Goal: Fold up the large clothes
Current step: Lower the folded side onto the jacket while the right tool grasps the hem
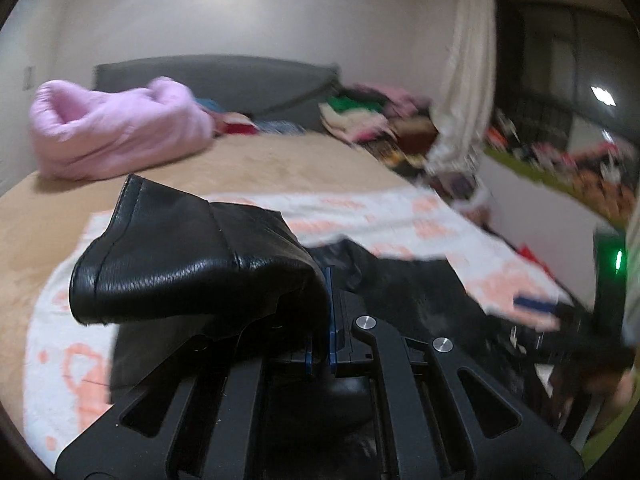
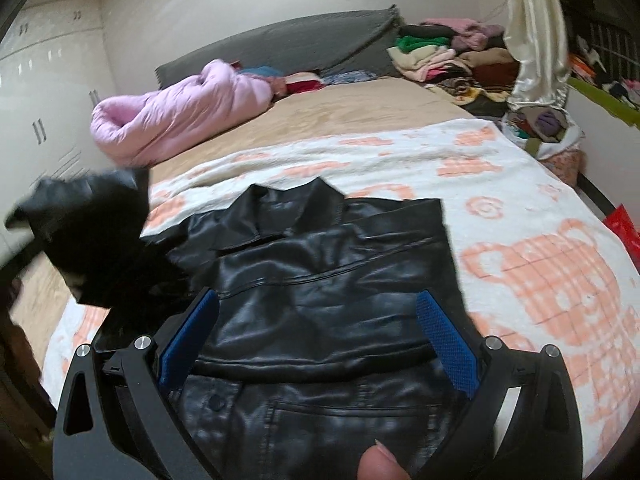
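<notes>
A black leather jacket (image 2: 320, 264) lies on a white blanket with orange patterns (image 2: 540, 272) on the bed, collar away from me. My left gripper (image 1: 320, 320) is shut on the jacket's sleeve (image 1: 192, 260) and holds it lifted above the blanket; the raised sleeve shows blurred in the right wrist view (image 2: 88, 224) at the left. My right gripper (image 2: 320, 340) is open and empty, its blue pads (image 2: 444, 344) spread just above the jacket's body. It shows blurred in the left wrist view (image 1: 536, 304) at the right.
A pink quilt (image 2: 176, 116) lies rolled at the bed's far left by the grey headboard (image 2: 280, 44). A pile of clothes (image 2: 452, 56) sits at the far right corner. A white curtain (image 2: 536, 32) hangs right. White wardrobes (image 2: 44, 92) stand left.
</notes>
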`<act>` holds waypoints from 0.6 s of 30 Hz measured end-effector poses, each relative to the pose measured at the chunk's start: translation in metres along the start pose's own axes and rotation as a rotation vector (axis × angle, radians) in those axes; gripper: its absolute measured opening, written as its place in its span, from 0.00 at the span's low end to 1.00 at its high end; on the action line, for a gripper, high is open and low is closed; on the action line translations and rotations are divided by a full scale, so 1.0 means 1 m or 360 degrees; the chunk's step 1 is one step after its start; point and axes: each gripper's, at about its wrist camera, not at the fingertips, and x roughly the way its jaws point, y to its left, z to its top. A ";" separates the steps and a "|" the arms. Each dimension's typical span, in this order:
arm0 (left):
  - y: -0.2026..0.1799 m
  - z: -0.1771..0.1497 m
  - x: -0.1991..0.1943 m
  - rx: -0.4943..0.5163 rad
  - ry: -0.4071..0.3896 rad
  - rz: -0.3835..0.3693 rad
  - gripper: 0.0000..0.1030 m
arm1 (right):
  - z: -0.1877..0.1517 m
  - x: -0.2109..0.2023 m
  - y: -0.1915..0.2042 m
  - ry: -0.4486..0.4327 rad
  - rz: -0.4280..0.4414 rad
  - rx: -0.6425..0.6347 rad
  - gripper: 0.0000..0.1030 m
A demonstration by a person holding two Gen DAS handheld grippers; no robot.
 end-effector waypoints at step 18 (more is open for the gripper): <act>-0.083 -0.104 0.089 0.0740 0.0503 -0.0033 0.05 | -0.003 0.004 -0.071 0.0024 -0.0116 0.0246 0.96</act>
